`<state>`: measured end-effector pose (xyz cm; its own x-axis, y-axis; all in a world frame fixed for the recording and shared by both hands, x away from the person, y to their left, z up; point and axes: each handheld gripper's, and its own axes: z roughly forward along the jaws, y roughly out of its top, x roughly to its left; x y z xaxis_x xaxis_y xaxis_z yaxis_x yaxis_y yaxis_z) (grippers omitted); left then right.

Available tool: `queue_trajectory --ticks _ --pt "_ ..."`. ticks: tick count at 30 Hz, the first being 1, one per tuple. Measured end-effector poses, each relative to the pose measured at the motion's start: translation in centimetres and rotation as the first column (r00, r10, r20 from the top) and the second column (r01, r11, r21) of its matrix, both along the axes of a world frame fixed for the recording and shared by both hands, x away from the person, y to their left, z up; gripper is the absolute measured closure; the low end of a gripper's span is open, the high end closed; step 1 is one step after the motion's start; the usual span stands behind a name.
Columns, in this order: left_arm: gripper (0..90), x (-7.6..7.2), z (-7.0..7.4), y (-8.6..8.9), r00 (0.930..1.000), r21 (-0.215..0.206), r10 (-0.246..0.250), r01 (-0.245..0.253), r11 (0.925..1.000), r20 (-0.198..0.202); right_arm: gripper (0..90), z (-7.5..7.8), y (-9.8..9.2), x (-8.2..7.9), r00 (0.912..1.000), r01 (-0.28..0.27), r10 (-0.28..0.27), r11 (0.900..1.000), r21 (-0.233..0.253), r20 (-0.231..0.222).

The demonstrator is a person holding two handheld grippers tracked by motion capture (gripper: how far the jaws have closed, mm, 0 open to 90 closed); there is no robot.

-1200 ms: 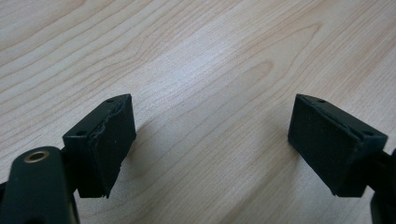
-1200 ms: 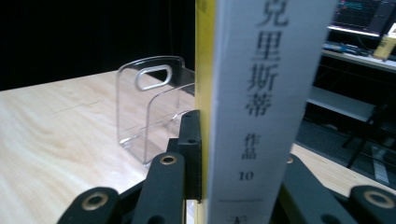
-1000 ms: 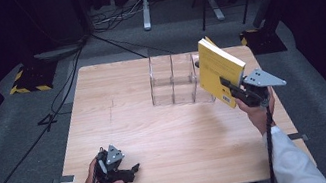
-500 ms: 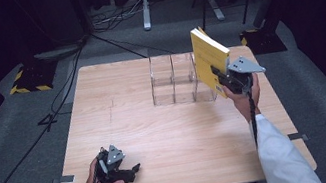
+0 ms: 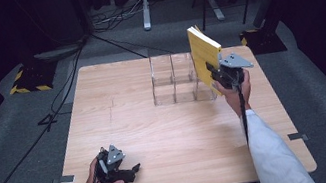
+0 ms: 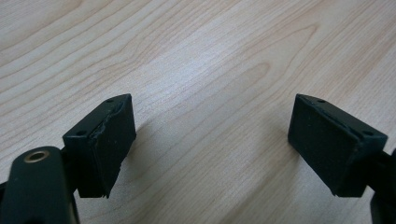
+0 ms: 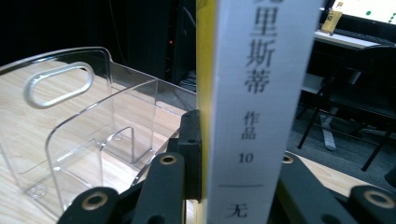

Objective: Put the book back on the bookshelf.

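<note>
Right gripper (image 5: 218, 72), clamped on the yellow paperback book (image 5: 203, 54), has carried it over the clear acrylic divided rack (image 5: 173, 77), ready for slotting; left gripper (image 5: 125, 171) rests wide open.

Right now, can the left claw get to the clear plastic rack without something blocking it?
Probably yes. The left claw rests open near the table's front edge, and only bare table lies between it and the clear rack. The right claw holds the yellow book at the rack's right end.

A light wooden desk (image 5: 166, 121) stands on grey carpeted floor (image 5: 21, 162). A clear plastic divider rack (image 5: 174, 79) sits on its far half, right of centre. The left gripper (image 5: 132, 170) rests near the near-left edge.
</note>
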<state>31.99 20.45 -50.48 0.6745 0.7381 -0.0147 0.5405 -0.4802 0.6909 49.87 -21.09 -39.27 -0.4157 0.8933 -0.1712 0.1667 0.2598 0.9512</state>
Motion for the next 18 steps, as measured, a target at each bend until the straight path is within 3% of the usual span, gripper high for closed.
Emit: queue_trajectory --ticks 15,18 --pt "15.8 -0.1 0.0 -0.1 1.0 -0.002 -0.01 0.01 0.9999 0.0 75.9 -2.2 0.6 2.0 0.9978 0.064 -0.063 0.997 0.047 -0.018" --pt "15.8 -0.1 0.0 -0.2 0.9998 0.002 -0.021 0.021 0.9998 0.003 75.8 -2.7 0.7 2.3 0.9974 0.07 -0.07 0.997 0.038 -0.018"
